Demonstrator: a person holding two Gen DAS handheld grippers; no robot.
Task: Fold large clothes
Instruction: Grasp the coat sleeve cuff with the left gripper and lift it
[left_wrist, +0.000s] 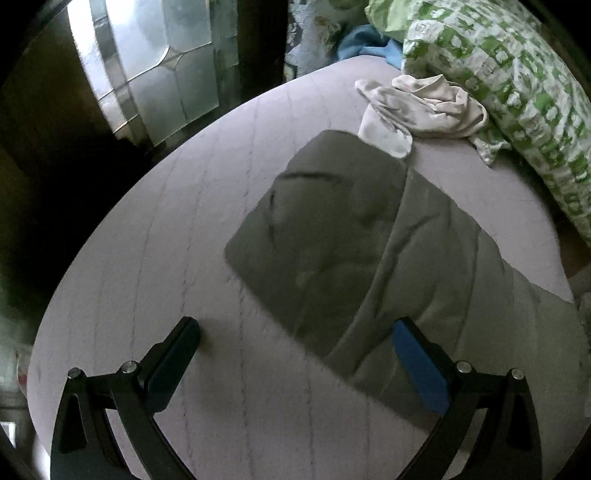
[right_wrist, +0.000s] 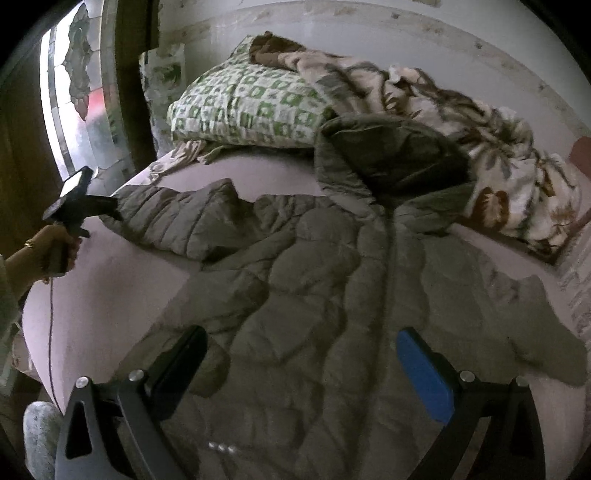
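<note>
A grey-green quilted jacket (right_wrist: 314, 266) lies spread out on the lilac bed sheet (right_wrist: 110, 280), with its hood (right_wrist: 391, 155) toward the pillow and one sleeve (right_wrist: 177, 218) stretched to the left. My right gripper (right_wrist: 302, 334) hangs open over the jacket's lower body, nothing between its fingers. A hand holds my left gripper (right_wrist: 110, 206) at the end of that sleeve. In the left wrist view the left gripper (left_wrist: 295, 326) is open; the sleeve (left_wrist: 332, 236) runs away from it, and the blue finger pad (left_wrist: 421, 369) is over the fabric.
A green-and-white pillow (right_wrist: 243, 103) and a floral blanket (right_wrist: 491, 155) lie at the head of the bed. A crumpled white cloth (left_wrist: 424, 107) rests beside the sleeve's far end. The bed's edge (left_wrist: 122, 206) drops off toward a patterned glass window (left_wrist: 159, 66).
</note>
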